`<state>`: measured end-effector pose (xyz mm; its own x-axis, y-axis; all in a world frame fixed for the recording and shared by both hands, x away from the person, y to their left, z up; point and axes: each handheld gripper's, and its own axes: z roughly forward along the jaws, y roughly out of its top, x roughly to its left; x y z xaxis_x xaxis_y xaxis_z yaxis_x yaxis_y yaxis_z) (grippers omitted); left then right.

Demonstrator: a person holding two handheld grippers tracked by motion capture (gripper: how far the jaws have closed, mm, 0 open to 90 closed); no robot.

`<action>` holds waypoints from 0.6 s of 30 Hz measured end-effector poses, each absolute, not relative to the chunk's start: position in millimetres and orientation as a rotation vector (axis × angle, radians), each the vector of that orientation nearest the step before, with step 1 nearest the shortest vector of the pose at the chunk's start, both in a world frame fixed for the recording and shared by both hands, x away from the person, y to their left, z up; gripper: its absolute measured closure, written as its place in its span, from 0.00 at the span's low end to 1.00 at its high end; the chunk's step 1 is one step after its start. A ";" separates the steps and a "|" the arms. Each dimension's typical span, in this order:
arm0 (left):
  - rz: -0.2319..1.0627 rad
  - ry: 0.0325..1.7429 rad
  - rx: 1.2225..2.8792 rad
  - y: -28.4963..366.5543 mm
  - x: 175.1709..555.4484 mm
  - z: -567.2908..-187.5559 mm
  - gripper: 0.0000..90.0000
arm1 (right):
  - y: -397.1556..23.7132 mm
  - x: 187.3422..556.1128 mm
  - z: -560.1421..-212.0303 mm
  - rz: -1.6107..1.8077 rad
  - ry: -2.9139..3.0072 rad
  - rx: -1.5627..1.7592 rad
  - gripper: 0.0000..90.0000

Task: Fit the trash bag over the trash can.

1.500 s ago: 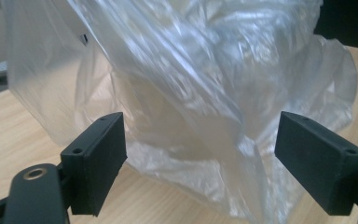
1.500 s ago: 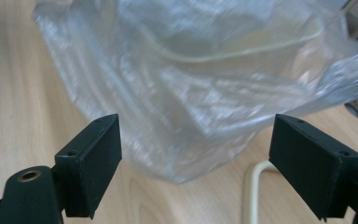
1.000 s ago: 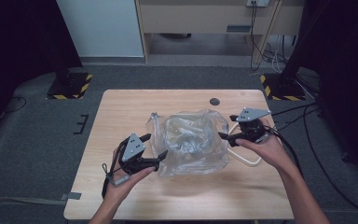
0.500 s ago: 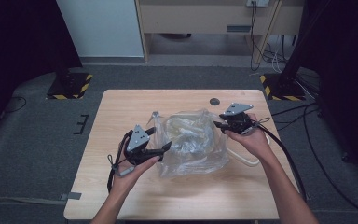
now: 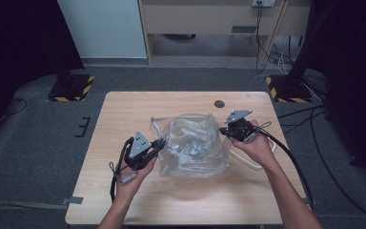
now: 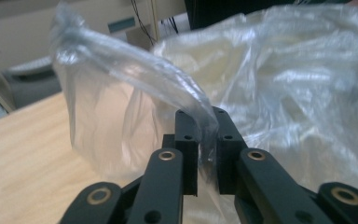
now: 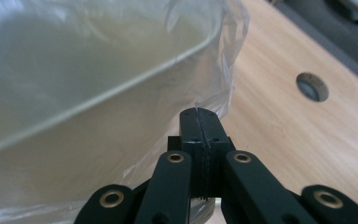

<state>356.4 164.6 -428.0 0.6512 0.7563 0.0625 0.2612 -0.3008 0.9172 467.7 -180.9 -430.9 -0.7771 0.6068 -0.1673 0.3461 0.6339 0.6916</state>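
Note:
A crumpled clear plastic bag (image 5: 193, 143) lies on the middle of the wooden table (image 5: 124, 109). My left gripper (image 5: 159, 143) is at the bag's left edge. Its jaws have just been closing, and in the left gripper view (image 6: 207, 126) a fold of the bag (image 6: 284, 93) is pinched between the pads. My right gripper (image 5: 223, 130) is at the bag's upper right edge. Its jaws have also just been closing and now meet on a thin flap of the film (image 7: 74, 93), as the right gripper view (image 7: 200, 116) shows.
A round dark grommet (image 5: 219, 103) sits in the table behind the bag, also in the right gripper view (image 7: 312, 87). A pale cable loop (image 5: 248, 164) lies right of the bag. Striped stand feet (image 5: 71, 88) (image 5: 288, 88) stand on the floor beyond the table.
Both grippers came in against the bag's edges and their jaws closed on the film. The right hand moved left and down; the left hand shifted slightly toward the bag.

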 end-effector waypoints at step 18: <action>0.520 0.902 1.964 179.0 362.9 -469.3 0.93 | -169.5 474.1 -468.4 0.792 2.629 0.797 1.00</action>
<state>362.9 179.0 -469.3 0.6474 0.7621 0.0094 0.3906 -0.3424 0.8545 474.1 -169.5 -468.4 -0.8081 0.5796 -0.1049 0.4253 0.6974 0.5769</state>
